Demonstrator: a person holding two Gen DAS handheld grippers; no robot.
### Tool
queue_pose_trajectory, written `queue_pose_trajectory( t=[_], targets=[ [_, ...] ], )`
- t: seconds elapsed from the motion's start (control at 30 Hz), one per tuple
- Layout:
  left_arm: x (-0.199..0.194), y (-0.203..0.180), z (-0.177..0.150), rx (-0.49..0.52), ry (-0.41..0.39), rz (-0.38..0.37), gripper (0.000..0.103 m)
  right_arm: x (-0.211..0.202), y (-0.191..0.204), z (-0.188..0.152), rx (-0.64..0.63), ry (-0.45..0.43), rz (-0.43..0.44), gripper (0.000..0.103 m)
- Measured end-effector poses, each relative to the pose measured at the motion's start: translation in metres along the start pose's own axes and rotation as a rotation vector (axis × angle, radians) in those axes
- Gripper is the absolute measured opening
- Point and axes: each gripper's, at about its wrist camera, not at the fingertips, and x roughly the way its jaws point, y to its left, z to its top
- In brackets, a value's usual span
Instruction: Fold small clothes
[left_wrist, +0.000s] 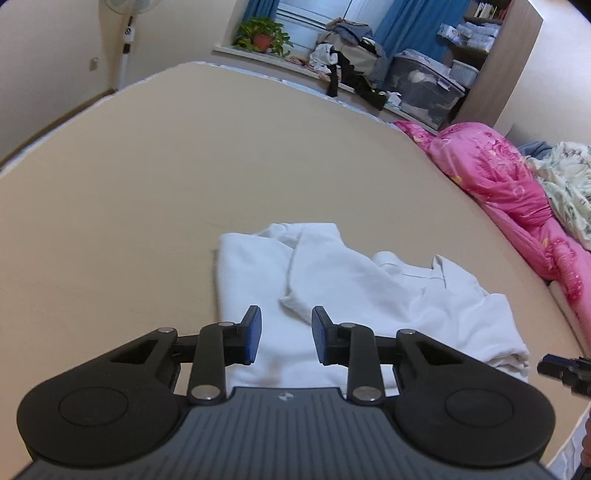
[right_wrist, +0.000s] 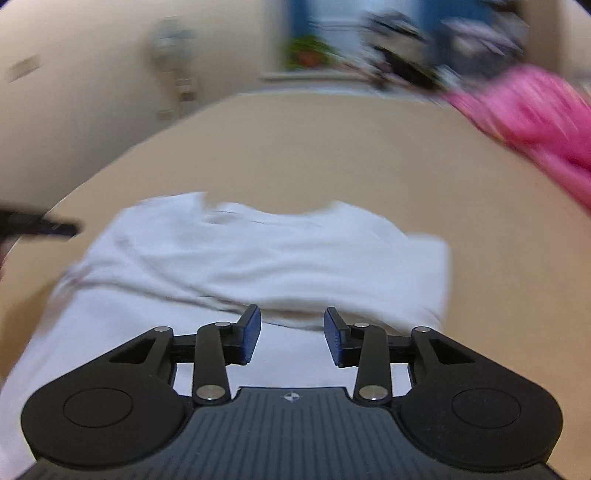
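Observation:
A small white shirt (left_wrist: 354, 295) lies partly folded on the beige bed surface (left_wrist: 184, 166), one sleeve laid over its body and the collar toward the right. My left gripper (left_wrist: 286, 334) hovers over the shirt's near edge, jaws apart with only air between the blue pads. The right wrist view is blurred. There the same white shirt (right_wrist: 258, 258) spreads below my right gripper (right_wrist: 291, 338), whose jaws also stand apart with nothing between them. The tip of the right gripper (left_wrist: 565, 371) shows at the left view's right edge, and the left gripper's tip (right_wrist: 40, 225) at the right view's left edge.
A pink quilt (left_wrist: 498, 177) and a pale floral blanket (left_wrist: 565, 184) are heaped along the bed's right side. Beyond the bed are a window sill with a potted plant (left_wrist: 263, 35), piled clothes (left_wrist: 351, 55), a plastic storage box (left_wrist: 424, 85), a shelf and a standing fan (left_wrist: 127, 37).

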Motion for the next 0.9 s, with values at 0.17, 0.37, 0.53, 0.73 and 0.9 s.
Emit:
queue_pose_trajectory(
  t=[0.17,0.37,0.53,0.73,0.9],
  targets=[
    [0.028,-0.004,0.0,0.009,0.011,0.04,0.033,0.007,-0.022,0.003,0.107,-0.023,-0.029,0.042],
    [0.042,0.0,0.002,-0.012,0.025,0.04,0.034,0.026,-0.026,-0.001,0.122,0.01,-0.053,0.042],
    [0.052,-0.001,0.002,-0.033,0.037,0.008,0.036,0.033,-0.034,-0.002,0.166,0.02,-0.068,0.042],
    [0.07,0.006,0.002,-0.123,0.064,-0.033,0.044,0.036,-0.035,-0.003,0.174,0.025,-0.074,0.042],
    [0.08,0.011,0.003,-0.186,0.043,-0.036,0.042,0.038,-0.031,-0.003,0.168,0.029,-0.073,0.042]
  ],
)
